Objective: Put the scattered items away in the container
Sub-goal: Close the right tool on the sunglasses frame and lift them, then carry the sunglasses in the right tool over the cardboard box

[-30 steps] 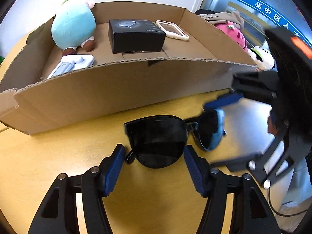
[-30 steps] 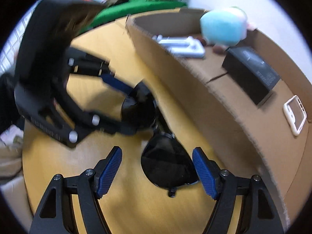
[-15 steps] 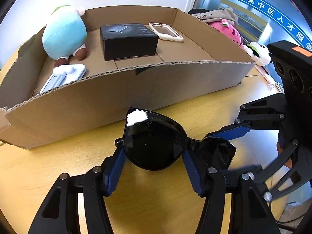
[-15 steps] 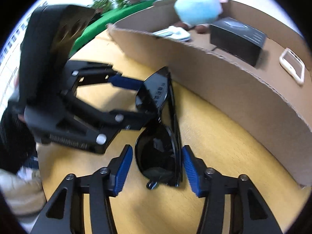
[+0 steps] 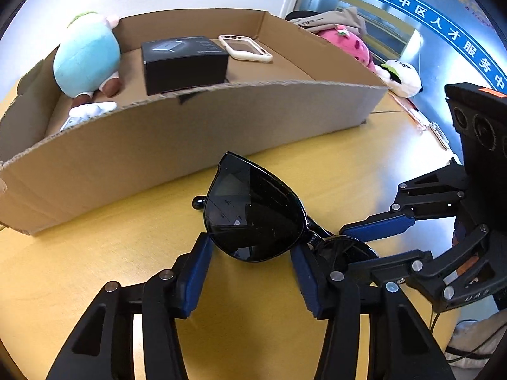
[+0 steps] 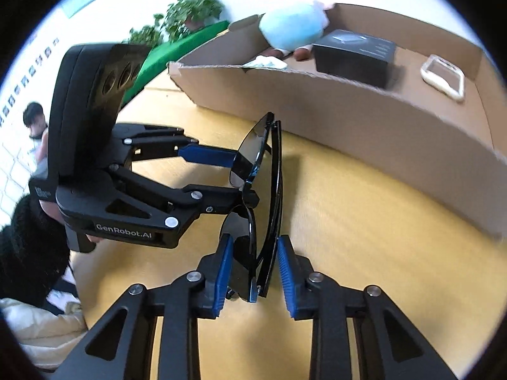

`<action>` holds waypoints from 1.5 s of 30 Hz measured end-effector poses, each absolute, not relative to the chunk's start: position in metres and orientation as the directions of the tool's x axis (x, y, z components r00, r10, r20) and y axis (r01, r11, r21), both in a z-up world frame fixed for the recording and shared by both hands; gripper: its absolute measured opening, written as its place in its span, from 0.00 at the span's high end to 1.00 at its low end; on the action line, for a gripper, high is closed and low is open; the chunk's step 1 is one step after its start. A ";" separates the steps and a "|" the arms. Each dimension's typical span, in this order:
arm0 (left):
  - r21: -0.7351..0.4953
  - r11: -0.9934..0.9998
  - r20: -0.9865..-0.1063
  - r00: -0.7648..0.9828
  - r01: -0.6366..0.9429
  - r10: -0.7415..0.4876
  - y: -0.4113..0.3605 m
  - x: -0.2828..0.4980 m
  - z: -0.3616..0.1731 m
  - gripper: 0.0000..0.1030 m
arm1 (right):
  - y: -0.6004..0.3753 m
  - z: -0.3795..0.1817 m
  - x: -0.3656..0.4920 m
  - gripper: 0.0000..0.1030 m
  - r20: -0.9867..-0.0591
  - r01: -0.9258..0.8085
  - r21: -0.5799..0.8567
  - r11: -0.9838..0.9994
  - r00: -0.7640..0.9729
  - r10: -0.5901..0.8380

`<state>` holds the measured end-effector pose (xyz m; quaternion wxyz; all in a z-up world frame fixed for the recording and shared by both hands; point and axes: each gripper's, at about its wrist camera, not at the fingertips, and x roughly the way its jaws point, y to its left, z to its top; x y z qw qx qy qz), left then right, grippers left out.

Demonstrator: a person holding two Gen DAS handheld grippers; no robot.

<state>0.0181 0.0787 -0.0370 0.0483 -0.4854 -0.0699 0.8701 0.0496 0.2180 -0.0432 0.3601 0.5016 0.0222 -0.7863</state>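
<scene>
So both grippers are working one pair of sunglasses [image 5: 253, 218] here, which makes sense for something this floppy and thin. The left gripper [image 5: 250, 272] has its jaws around one lens edge-on, and they've just been closing in, blue pads right at the rim on both sides. The right gripper [image 6: 255, 272] has rolled so its jaws straddle the other end, frame plus folded temple. Those jaws have just been narrowing a lot too, though from the right wrist view there's a sliver of daylight between at least one pad and the frame, so I can't tell whether it's really clamped yet.

The glasses are tipped up on edge rather than lying flat on the yellow surface [image 5: 95, 253], probably so neither pad has to scrape under the lens. They sit just in front of the cardboard box [image 5: 190, 139], close to its near wall.

Inside the box are a blue plush toy [image 5: 87, 58], a black box [image 5: 183, 60], a phone case [image 5: 245, 47] and a white item [image 5: 90, 112]. The sunglasses look like the last thing left, and they only need lifting over that wall.
</scene>
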 end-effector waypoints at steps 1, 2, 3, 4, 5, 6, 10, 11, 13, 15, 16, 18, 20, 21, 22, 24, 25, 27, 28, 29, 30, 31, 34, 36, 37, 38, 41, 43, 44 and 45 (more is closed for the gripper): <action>-0.171 -0.985 -0.839 -0.523 -0.016 0.154 0.080 0.020 -0.036 0.47 | 0.224 -0.044 0.051 0.74 -0.797 0.575 0.346 -0.741 -0.236 -0.556; -0.174 -0.985 -0.840 -0.520 -0.012 0.154 0.082 0.022 -0.036 0.47 | 0.229 -0.044 0.053 0.75 -0.790 0.562 0.364 -0.742 -0.236 -0.566; -0.177 -0.984 -0.841 -0.519 -0.007 0.155 0.083 0.023 -0.036 0.47 | 0.232 -0.045 0.056 0.75 -0.784 0.553 0.376 -0.743 -0.238 -0.574; -0.182 -0.983 -0.841 -0.518 0.000 0.156 0.084 0.025 -0.036 0.47 | 0.233 -0.046 0.059 0.75 -0.778 0.544 0.387 -0.744 -0.240 -0.580; -0.191 -0.982 -0.841 -0.517 0.009 0.159 0.085 0.028 -0.036 0.47 | 0.234 -0.046 0.062 0.75 -0.772 0.533 0.401 -0.745 -0.242 -0.588; -0.202 -0.979 -0.840 -0.517 0.017 0.165 0.086 0.030 -0.035 0.47 | 0.236 -0.045 0.065 0.75 -0.764 0.522 0.416 -0.744 -0.243 -0.598; -0.329 -0.943 -0.806 -0.533 0.043 0.257 0.077 0.047 -0.032 0.49 | 0.245 -0.046 0.068 0.76 -0.744 0.472 0.462 -0.751 -0.255 -0.618; -0.376 -0.925 -0.791 -0.539 0.053 0.290 0.074 0.051 -0.031 0.47 | 0.248 -0.048 0.067 0.76 -0.737 0.455 0.481 -0.750 -0.255 -0.627; -0.440 -0.895 -0.774 -0.537 0.074 0.336 0.070 0.054 -0.033 0.47 | 0.253 -0.052 0.066 0.76 -0.723 0.425 0.514 -0.745 -0.252 -0.643; -0.499 -0.862 -0.761 -0.520 0.087 0.388 0.069 0.054 -0.038 0.47 | 0.257 -0.056 0.066 0.76 -0.711 0.397 0.543 -0.740 -0.252 -0.656; -0.511 -0.855 -0.758 -0.516 0.090 0.399 0.071 0.054 -0.039 0.47 | 0.259 -0.057 0.067 0.76 -0.702 0.386 0.558 -0.735 -0.253 -0.666; -0.554 -0.828 -0.742 -0.502 0.088 0.444 0.075 0.051 -0.044 0.47 | 0.264 -0.057 0.068 0.76 -0.676 0.364 0.594 -0.718 -0.258 -0.690; -0.610 -0.788 -0.711 -0.496 0.082 0.499 0.080 0.047 -0.046 0.47 | 0.268 -0.055 0.069 0.77 -0.644 0.351 0.631 -0.692 -0.260 -0.719; -0.620 -0.780 -0.703 -0.499 0.082 0.506 0.081 0.045 -0.046 0.47 | 0.269 -0.054 0.069 0.77 -0.636 0.349 0.639 -0.686 -0.262 -0.726; -0.630 -0.773 -0.695 -0.501 0.079 0.515 0.082 0.043 -0.045 0.47 | 0.268 -0.053 0.068 0.77 -0.637 0.350 0.635 -0.689 -0.267 -0.723; -0.670 -0.740 -0.666 -0.490 0.060 0.563 0.082 0.037 -0.044 0.48 | 0.269 -0.052 0.067 0.77 -0.633 0.350 0.639 -0.684 -0.265 -0.727; -0.681 -0.730 -0.656 -0.487 0.054 0.576 0.083 0.034 -0.043 0.51 | 0.269 -0.052 0.068 0.77 -0.629 0.351 0.643 -0.681 -0.264 -0.731; -0.674 -0.738 -0.657 -0.480 0.030 0.581 0.090 0.031 -0.039 0.55 | 0.266 -0.051 0.074 0.77 -0.634 0.357 0.634 -0.686 -0.267 -0.725; -0.671 -0.741 -0.657 -0.477 0.018 0.584 0.093 0.030 -0.036 0.60 | 0.264 -0.051 0.077 0.77 -0.636 0.360 0.630 -0.688 -0.270 -0.723; -0.667 -0.745 -0.657 -0.473 0.003 0.587 0.097 0.028 -0.033 0.64 | 0.261 -0.051 0.078 0.77 -0.634 0.361 0.630 -0.688 -0.272 -0.724; -0.648 -0.762 -0.669 -0.473 -0.006 0.573 0.101 0.027 -0.030 0.64 | 0.259 -0.051 0.079 0.77 -0.630 0.364 0.632 -0.684 -0.273 -0.727; -0.637 -0.771 -0.676 -0.473 -0.011 0.565 0.103 0.026 -0.026 0.64 | 0.256 -0.051 0.080 0.77 -0.630 0.369 0.627 -0.686 -0.278 -0.725; -0.623 -0.782 -0.679 -0.478 -0.026 0.557 0.104 0.024 -0.016 0.64 | 0.257 -0.048 0.083 0.77 -0.623 0.380 0.618 -0.688 -0.297 -0.724; -0.608 -0.793 -0.684 -0.483 -0.035 0.546 0.106 0.021 -0.007 0.65 | 0.259 -0.041 0.085 0.77 -0.618 0.391 0.610 -0.690 -0.310 -0.722; -0.597 -0.802 -0.688 -0.488 -0.040 0.537 0.107 0.019 -0.001 0.66 | 0.260 -0.037 0.086 0.77 -0.618 0.398 0.601 -0.693 -0.317 -0.719; -0.582 -0.812 -0.694 -0.492 -0.045 0.525 0.109 0.017 0.006 0.67 | 0.260 -0.032 0.086 0.77 -0.618 0.407 0.590 -0.697 -0.327 -0.714; -0.547 -0.835 -0.708 -0.499 -0.061 0.500 0.111 0.011 0.025 0.68 | 0.263 -0.016 0.086 0.77 -0.609 0.427 0.568 -0.704 -0.358 -0.708; -0.521 -0.850 -0.715 -0.506 -0.076 0.483 0.113 0.006 0.039 0.69 | 0.266 -0.007 0.084 0.77 -0.597 0.436 0.562 -0.703 -0.375 -0.709; -0.509 -0.857 -0.717 -0.508 -0.085 0.477 0.114 0.004 0.046 0.69 | 0.267 -0.001 0.083 0.77 -0.590 0.442 0.556 -0.704 -0.386 -0.709; -0.495 -0.864 -0.721 -0.510 -0.095 0.469 0.115 -0.001 0.054 0.69 | 0.269 0.005 0.082 0.77 -0.585 0.446 0.550 -0.706 -0.396 -0.707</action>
